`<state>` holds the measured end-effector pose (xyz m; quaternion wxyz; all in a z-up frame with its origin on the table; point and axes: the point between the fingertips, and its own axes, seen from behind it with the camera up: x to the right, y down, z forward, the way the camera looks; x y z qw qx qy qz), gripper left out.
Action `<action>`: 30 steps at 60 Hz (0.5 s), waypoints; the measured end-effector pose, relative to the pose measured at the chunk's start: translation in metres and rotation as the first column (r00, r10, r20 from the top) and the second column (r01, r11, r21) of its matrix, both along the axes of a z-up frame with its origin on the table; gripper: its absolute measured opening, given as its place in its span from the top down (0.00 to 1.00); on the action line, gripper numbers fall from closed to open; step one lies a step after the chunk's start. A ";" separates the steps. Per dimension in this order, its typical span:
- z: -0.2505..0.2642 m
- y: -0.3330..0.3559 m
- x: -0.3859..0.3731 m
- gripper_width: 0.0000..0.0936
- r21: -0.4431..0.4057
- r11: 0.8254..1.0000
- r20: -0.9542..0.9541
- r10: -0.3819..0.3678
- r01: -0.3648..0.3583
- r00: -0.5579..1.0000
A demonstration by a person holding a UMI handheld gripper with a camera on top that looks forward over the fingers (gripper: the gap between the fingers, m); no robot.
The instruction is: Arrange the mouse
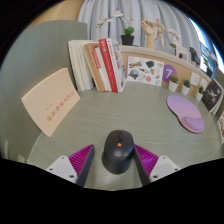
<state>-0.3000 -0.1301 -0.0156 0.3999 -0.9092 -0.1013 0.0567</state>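
Tool: two fingers with magenta pads, set apart, one at either side of the mouse; whether both pads pressed on it could not be told.
Mouse: black, rounded computer mouse with a small orange-red mark on its back, between the fingers, seen against the tabletop; resting or lifted could not be told.
Tabletop: grey-green flat surface, reaching from the fingers to the back wall.
Mouse pad: lilac, rounded mouse pad, flat on the tabletop, beyond the fingers and off to the right, well apart from the mouse.
Card: pale beige rectangular card or booklet with faint print, tilted, leaned up beyond the left finger.
Books: row of upright books with white and red spines, stood at the back of the tabletop, just beside the beige card.
Picture cards: small printed cards propped along the back, right of the books.
Plant: small green plant in a dark pot, above the books.
Backdrop: light curtain behind everything.
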 end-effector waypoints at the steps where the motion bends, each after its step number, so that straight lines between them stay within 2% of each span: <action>1: -0.002 0.002 0.001 0.19 -0.005 1.000 0.011 -0.005 0.005 1.000; 3: -0.002 0.005 0.000 0.22 -0.005 1.000 0.023 -0.009 0.009 1.000; 6: -0.002 0.008 -0.001 0.33 -0.015 1.000 0.016 -0.024 0.024 1.000; 7: -0.003 0.009 0.000 0.42 -0.021 0.999 0.019 -0.035 0.036 0.999; 11: -0.003 0.009 0.001 0.43 -0.033 0.998 0.007 -0.056 0.057 0.998; 15: -0.002 0.011 0.001 0.48 -0.036 0.996 -0.005 -0.087 0.086 0.996; 22: -0.003 0.010 0.002 0.61 -0.060 0.995 0.009 -0.074 0.074 0.997; 30: 0.000 0.011 0.002 0.66 -0.099 0.994 0.019 -0.043 0.045 0.999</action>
